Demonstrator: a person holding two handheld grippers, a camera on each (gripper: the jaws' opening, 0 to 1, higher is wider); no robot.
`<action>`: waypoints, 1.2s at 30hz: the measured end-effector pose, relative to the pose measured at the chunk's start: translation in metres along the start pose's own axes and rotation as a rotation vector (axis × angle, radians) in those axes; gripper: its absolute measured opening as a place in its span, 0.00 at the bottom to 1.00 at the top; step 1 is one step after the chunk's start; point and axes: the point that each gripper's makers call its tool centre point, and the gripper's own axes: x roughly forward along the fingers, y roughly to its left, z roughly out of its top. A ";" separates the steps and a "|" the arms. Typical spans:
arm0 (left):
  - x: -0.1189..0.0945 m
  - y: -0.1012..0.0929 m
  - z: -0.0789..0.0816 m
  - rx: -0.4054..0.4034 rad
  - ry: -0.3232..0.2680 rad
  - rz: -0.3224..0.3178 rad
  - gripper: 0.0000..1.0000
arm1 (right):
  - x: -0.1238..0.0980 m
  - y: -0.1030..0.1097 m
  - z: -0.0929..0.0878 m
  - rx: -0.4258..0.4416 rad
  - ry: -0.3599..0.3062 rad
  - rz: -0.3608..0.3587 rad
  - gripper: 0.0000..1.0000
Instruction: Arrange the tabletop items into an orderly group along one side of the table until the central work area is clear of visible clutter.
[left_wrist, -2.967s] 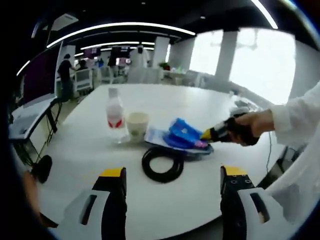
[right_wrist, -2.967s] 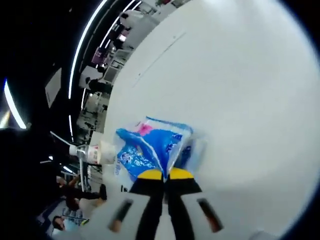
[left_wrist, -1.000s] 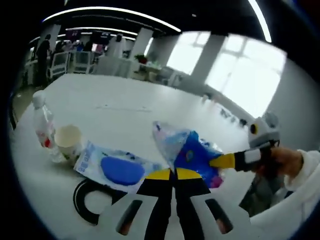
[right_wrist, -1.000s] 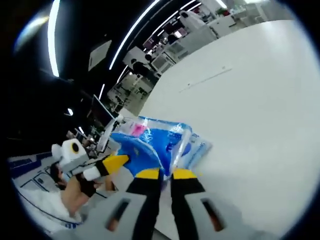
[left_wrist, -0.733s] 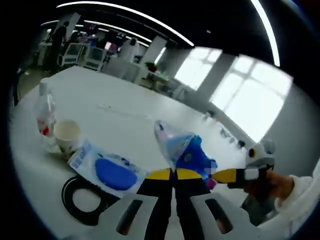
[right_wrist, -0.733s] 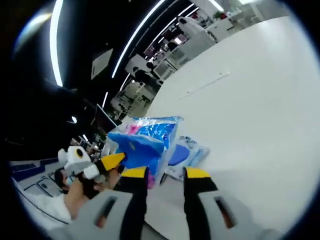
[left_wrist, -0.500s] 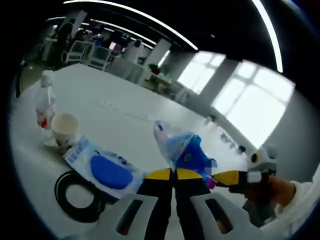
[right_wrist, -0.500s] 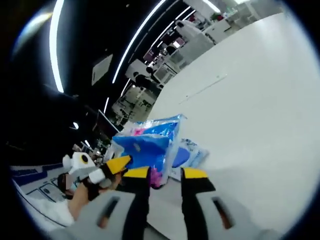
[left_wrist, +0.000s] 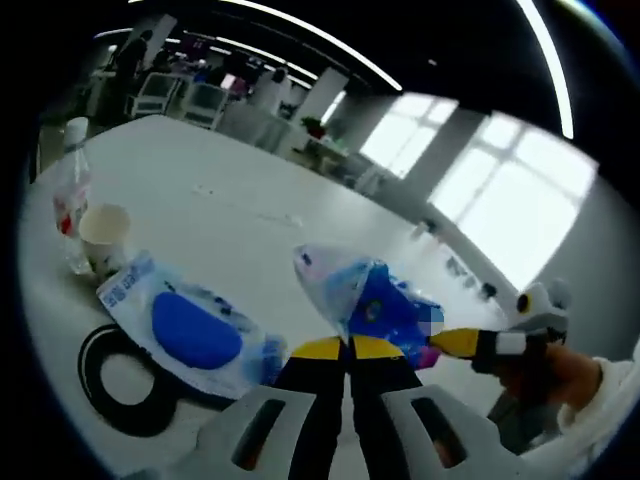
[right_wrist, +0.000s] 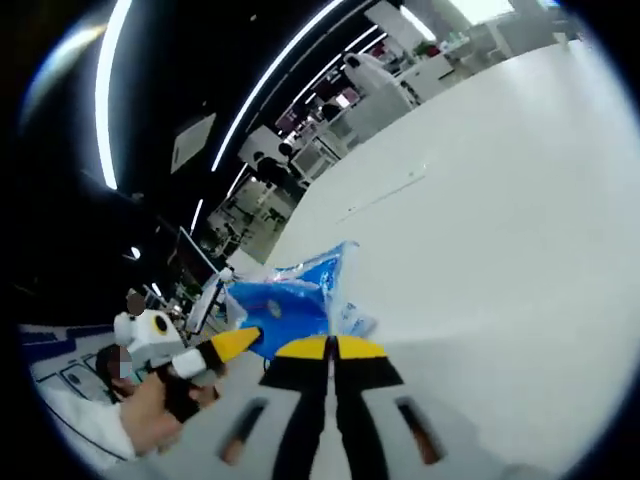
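My left gripper (left_wrist: 346, 348) is shut on the lower edge of a crinkled blue plastic packet (left_wrist: 368, 298), holding it up off the white table (left_wrist: 225, 195). In the right gripper view the same packet (right_wrist: 287, 297) hangs from the left gripper's yellow tip (right_wrist: 232, 343). My right gripper (right_wrist: 329, 348) has its jaws pressed together just below the packet's corner; nothing shows between them. It reaches in from the right in the left gripper view (left_wrist: 458, 343), its tip at the packet's pink corner.
On the table at left lie a flat clear packet with a blue oval pad (left_wrist: 190, 332), a black cable coil (left_wrist: 112, 385), a paper cup (left_wrist: 103, 233) and a water bottle (left_wrist: 68, 190). A wide bare stretch of table (right_wrist: 480, 210) lies to the right. Desks and people stand far behind.
My right gripper let go of the blue packet, opened, then shut again beside it. My left gripper took hold of the packet and keeps it raised.
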 end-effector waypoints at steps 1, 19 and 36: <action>0.002 0.000 -0.001 0.008 0.003 0.005 0.00 | -0.001 -0.003 0.001 -0.006 0.001 -0.002 0.00; 0.053 -0.009 -0.016 0.112 0.086 0.050 0.00 | -0.004 -0.050 0.020 -0.054 0.028 -0.035 0.00; 0.098 -0.006 -0.030 0.182 0.181 0.070 0.00 | 0.007 -0.092 0.032 -0.080 0.042 -0.089 0.00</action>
